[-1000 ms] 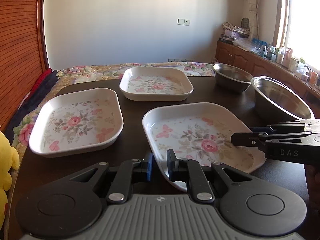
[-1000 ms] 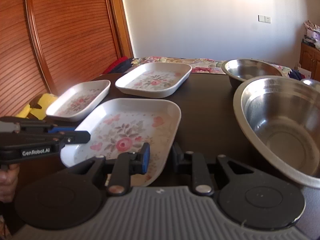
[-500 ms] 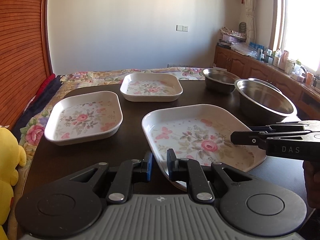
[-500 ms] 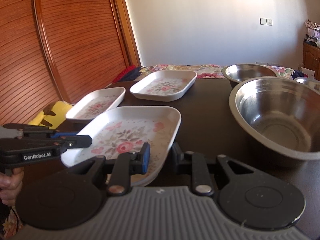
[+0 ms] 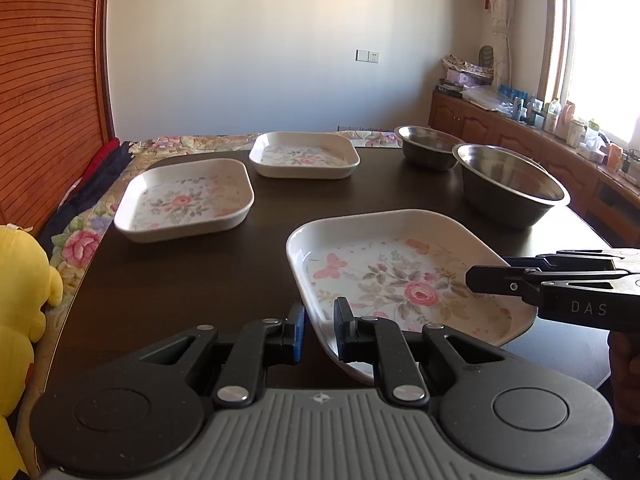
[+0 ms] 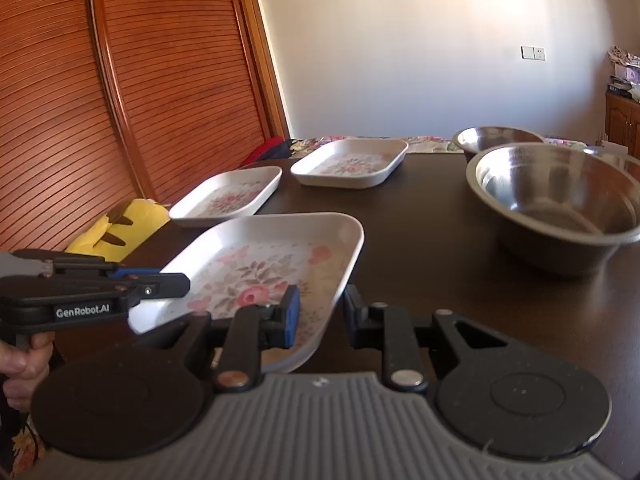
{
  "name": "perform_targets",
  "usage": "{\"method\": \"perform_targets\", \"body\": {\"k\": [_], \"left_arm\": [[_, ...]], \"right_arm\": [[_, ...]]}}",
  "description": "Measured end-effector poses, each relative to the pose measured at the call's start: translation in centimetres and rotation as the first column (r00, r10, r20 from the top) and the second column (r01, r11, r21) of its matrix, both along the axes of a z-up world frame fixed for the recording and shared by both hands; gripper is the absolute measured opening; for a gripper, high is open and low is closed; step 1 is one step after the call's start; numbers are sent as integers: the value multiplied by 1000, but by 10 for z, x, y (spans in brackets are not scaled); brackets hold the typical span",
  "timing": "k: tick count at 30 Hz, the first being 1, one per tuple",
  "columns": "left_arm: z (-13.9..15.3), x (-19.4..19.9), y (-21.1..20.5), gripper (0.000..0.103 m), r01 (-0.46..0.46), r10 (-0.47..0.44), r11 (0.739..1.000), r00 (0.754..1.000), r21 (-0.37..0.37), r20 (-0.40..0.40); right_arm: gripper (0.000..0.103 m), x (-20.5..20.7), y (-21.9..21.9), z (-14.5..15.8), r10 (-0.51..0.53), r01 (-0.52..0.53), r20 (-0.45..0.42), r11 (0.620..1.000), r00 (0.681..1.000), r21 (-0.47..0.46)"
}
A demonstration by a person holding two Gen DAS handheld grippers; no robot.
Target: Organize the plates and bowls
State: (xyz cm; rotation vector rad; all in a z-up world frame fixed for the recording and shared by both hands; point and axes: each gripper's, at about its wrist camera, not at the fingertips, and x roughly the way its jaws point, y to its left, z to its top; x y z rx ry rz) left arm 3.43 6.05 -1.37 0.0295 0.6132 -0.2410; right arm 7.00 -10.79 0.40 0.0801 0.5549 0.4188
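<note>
A large white plate with roses and butterflies (image 5: 400,272) is held between both grippers over the near part of the dark table (image 5: 200,280). My left gripper (image 5: 320,320) is shut on its near left rim. My right gripper (image 6: 320,308) is shut on its right rim, and the left wrist view shows it from the side (image 5: 476,278). Two smaller floral plates (image 5: 184,200) (image 5: 304,154) lie farther back on the left. A big steel bowl (image 5: 508,184) and a smaller one (image 5: 428,146) stand at the back right.
A yellow plush toy (image 5: 20,288) sits off the table's left edge. A floral cloth (image 5: 80,240) lies under the table top. A wooden slatted door (image 6: 120,100) fills the left, and a cluttered sideboard (image 5: 540,132) runs along the right under the window.
Both grippers have drawn back toward the near side with the large plate held between them. The other plates and the bowls now look farther away.
</note>
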Motion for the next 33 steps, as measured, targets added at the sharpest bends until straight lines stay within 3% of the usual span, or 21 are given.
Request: {"method": "perform_targets", "body": {"k": [8, 33], "left_arm": [[-9, -15, 2, 17, -18, 18, 1000, 1000, -17, -4], [-20, -14, 12, 17, -37, 36, 999, 999, -19, -24]], "right_arm": [[26, -14, 4, -7, 1, -1, -3, 1000, 1000, -4], [27, -24, 13, -18, 23, -23, -35, 1000, 999, -7]]}}
